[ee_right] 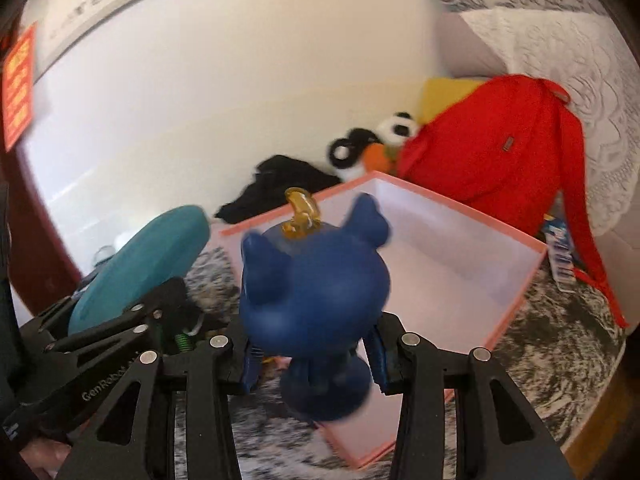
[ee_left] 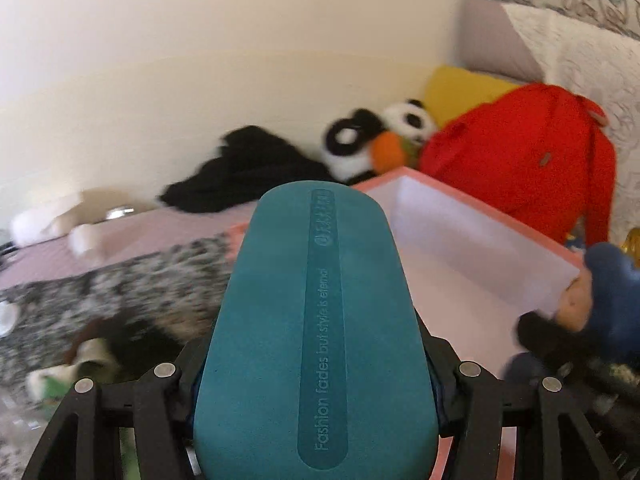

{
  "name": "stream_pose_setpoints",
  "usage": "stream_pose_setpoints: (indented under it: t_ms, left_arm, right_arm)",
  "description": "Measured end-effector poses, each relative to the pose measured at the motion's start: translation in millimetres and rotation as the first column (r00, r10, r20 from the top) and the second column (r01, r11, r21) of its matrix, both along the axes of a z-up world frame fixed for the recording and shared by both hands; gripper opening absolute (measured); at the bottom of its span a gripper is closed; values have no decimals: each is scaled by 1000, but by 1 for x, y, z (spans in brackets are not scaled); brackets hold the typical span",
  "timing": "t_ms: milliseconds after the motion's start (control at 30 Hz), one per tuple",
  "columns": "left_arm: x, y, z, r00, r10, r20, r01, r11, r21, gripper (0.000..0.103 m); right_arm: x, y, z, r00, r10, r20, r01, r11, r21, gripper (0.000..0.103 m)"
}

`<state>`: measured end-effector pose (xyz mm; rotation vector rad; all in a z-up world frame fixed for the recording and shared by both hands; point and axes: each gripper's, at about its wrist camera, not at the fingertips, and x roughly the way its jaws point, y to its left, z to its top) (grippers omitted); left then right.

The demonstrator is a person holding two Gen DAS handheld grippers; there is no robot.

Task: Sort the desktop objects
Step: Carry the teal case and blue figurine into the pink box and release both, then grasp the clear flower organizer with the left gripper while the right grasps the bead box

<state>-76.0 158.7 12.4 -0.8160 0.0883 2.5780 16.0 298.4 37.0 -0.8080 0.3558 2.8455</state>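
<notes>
A teal glasses case [ee_left: 316, 320] with printed lettering fills the left wrist view, and my left gripper [ee_left: 316, 396] is shut on its sides. In the right wrist view that same case [ee_right: 140, 264] shows at the left with the left gripper [ee_right: 120, 320] under it. My right gripper [ee_right: 316, 364] is shut on a dark blue figurine [ee_right: 316, 284] with two ears and an amber loop on top. The figurine [ee_left: 608, 300] also shows at the right edge of the left wrist view. Both held things hang over the near side of an open pink box [ee_right: 520, 240] with a white inside [ee_left: 460, 240].
The box sits on a black-and-white patterned cover [ee_right: 560, 344]. Behind it lie a red backpack [ee_left: 520, 160], a panda plush [ee_left: 372, 140], a black garment [ee_left: 248, 168] and a yellow cushion [ee_left: 460, 88]. A white wall [ee_left: 200, 60] rises behind.
</notes>
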Motion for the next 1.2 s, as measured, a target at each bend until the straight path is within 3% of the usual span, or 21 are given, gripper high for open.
stream_pose_setpoints:
  t_ms: [333, 467, 567, 600, 667, 700, 967, 1200]
  left_arm:
    - [-23, 45, -37, 995, -11, 95, 12, 1000, -9, 68]
    - [-16, 58, -38, 998, 51, 25, -49, 994, -96, 86]
    - [-11, 60, -32, 995, 96, -32, -99, 988, -118, 95]
    - [-8, 58, -28, 993, 105, -52, -110, 987, -120, 100]
    - [-5, 57, -23, 992, 102, -72, -110, 987, -117, 101]
    - [-2, 58, -21, 993, 95, -75, -103, 988, -112, 101]
    - [3, 65, -16, 996, 46, -81, -54, 993, -104, 103]
    - [1, 52, -10, 995, 75, -67, -79, 995, -61, 103]
  right_arm:
    - [-23, 41, -17, 995, -64, 72, 61, 997, 39, 45]
    - [-24, 45, -29, 981, -147, 123, 133, 984, 115, 53]
    - [-15, 52, -24, 972, -220, 78, 207, 967, 151, 73]
    - [-10, 54, -20, 971, -236, 45, 227, 962, 153, 84]
    - [-1, 55, -13, 973, -232, -11, 231, 962, 147, 97]
    - [3, 54, -9, 973, -227, -36, 230, 962, 144, 98]
    - [6, 42, 0, 974, -212, -75, 222, 958, 180, 99]
    - [22, 51, 8, 962, -242, -125, 257, 959, 118, 99]
